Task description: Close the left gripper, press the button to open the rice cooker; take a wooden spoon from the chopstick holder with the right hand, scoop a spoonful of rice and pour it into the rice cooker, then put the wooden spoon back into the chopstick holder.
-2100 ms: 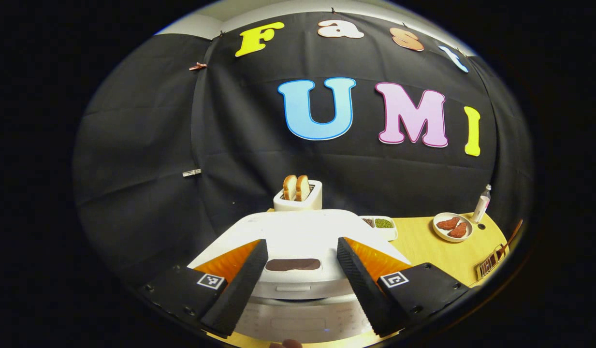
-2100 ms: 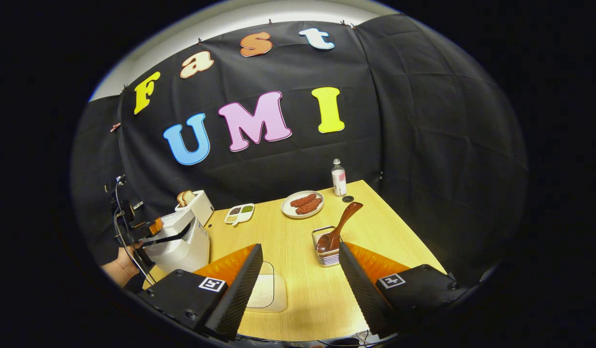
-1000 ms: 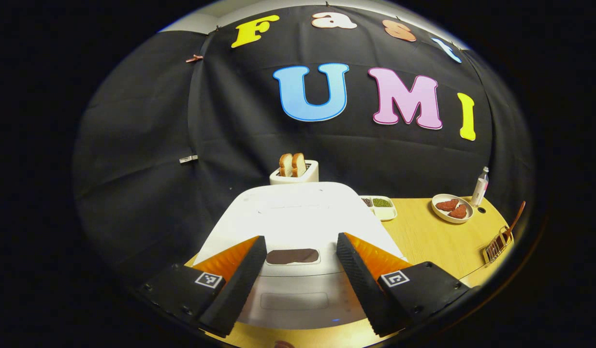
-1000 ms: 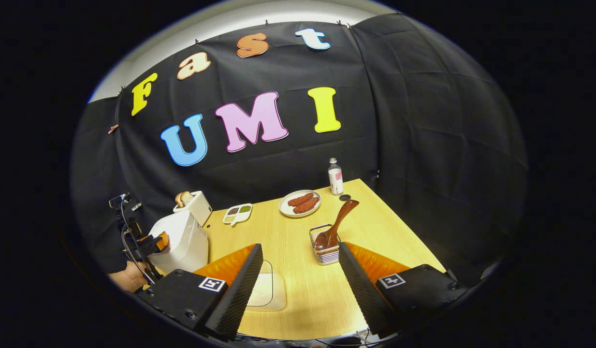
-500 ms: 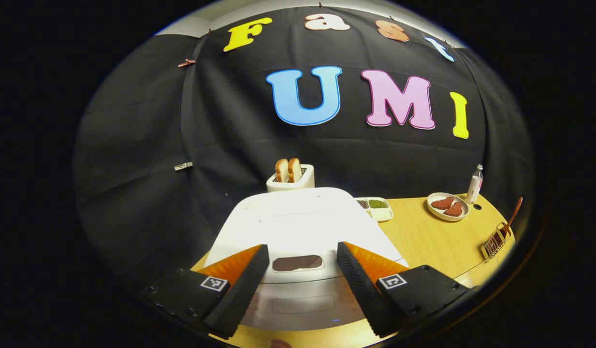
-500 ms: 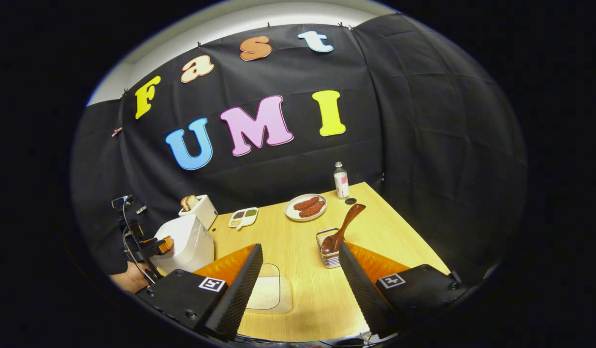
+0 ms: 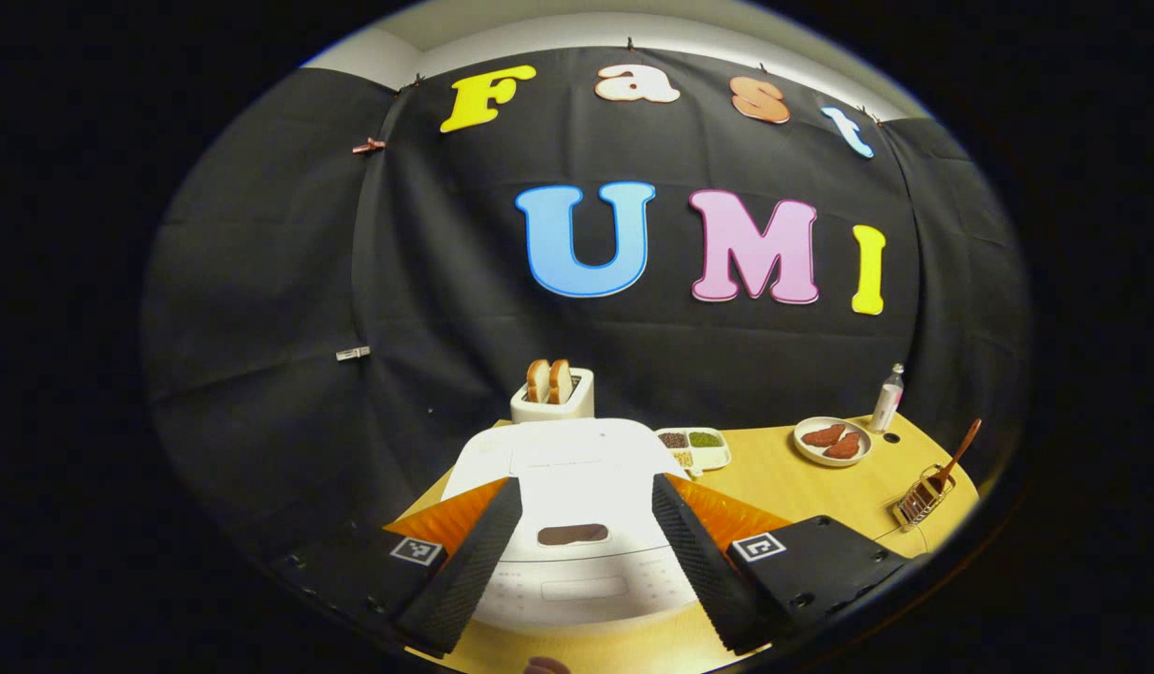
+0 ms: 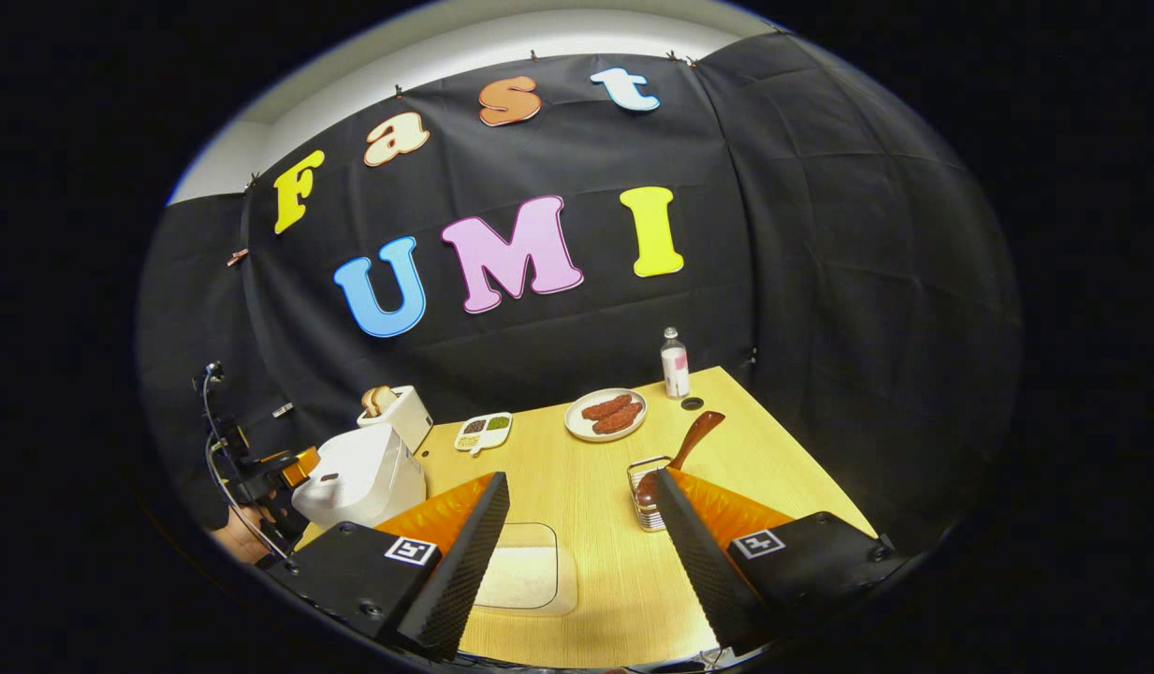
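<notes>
A black cloth (image 8: 820,234) hangs all around as the wall, with folds and creases in it. Small clips (image 7: 352,353) pin it up. Above it is a white wall (image 8: 502,37). The wooden tabletop (image 8: 577,477) is light yellow and brightly lit.

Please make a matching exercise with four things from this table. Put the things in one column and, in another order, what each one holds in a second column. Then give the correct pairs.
Things:
1. toaster
2. round plate
3. wire chopstick holder
4. flat clear container

Holds:
A. wooden spoon
B. white rice
C. two bread slices
D. two reddish-brown pieces of food

Pairs: 1-C, 2-D, 3-A, 4-B
</notes>
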{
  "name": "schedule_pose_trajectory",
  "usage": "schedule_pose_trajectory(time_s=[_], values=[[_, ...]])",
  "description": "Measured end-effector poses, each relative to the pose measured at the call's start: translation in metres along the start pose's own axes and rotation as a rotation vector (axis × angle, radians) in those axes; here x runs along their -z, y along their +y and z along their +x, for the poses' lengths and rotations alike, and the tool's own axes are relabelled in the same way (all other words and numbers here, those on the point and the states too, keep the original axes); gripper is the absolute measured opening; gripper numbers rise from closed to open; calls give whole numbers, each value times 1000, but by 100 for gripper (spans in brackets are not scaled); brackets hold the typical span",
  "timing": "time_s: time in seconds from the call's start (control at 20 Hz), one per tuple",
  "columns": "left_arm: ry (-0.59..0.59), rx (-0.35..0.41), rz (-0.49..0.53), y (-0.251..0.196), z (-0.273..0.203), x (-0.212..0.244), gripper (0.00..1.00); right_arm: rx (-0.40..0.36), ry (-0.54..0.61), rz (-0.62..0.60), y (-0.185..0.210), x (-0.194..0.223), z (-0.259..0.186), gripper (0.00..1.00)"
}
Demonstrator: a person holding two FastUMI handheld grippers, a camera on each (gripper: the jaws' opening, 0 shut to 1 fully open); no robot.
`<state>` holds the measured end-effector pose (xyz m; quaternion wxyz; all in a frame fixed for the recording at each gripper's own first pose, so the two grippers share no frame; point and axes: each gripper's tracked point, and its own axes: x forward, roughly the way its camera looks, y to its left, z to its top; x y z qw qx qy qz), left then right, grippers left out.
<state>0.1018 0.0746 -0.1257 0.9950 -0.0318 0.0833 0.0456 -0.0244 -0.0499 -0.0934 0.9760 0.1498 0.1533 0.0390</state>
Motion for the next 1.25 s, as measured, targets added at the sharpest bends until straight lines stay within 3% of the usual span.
schedule_pose_trajectory(time_s=[0.3, 0.5, 0.85, 1.25], values=[[-78, 103, -8, -31, -54, -42, 96, -19, -61, -62, 18, -23, 2, 98], [-116, 137, -8, -37, -86, -62, 96, 11, -135, -149, 24, -44, -1, 98], [-163, 169, -2, -48, -131, -81, 96, 29, -275, -282, 48, -79, -17, 98], [-172, 189, -12, -51, -151, -80, 96, 39, -292, -318, 56, -76, -26, 100]])
